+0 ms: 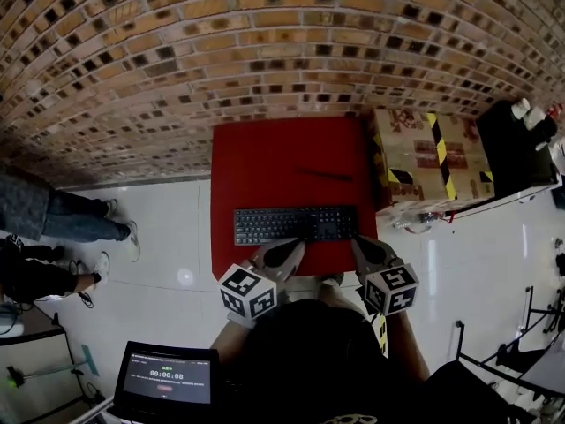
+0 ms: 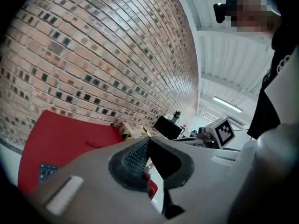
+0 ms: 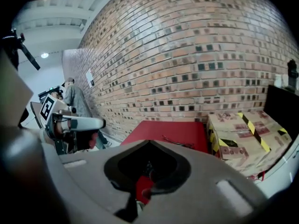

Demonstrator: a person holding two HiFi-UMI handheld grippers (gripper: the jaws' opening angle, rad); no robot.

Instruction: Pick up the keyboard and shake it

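Far to the left of the left claw [image 1: 294, 246], two bystanders' legs [image 1: 62, 217] are standing on the pale floor; only the head view is taking them in. Behind that claw, a screen [image 1: 168, 378] is showing a timer.

The left claw is hovering at the near edge of the red table [image 1: 265, 162]. In its own view its jaws are pressed together with nothing between them. The keyboard [image 1: 296, 224] is lying flat just ahead of its tip. I cannot tell whether tip and keyboard are touching. The head view is showing the whole keyboard, while the left gripper view is catching only one corner of it [image 2: 46, 171], low to the left of the jaws.

Further ahead of both claws, a thin dark strip [image 1: 325, 175] is lying on the red top, well apart from the keyboard.

The right claw [image 1: 362, 244] is pointing at the keyboard's right end, its jaws likewise pressed together and pinching nothing. Its view is looking sideways at the left claw's marker cube [image 3: 46, 107].

Right of the right claw, taped cardboard boxes [image 1: 433, 153] are sitting against the table's edge.
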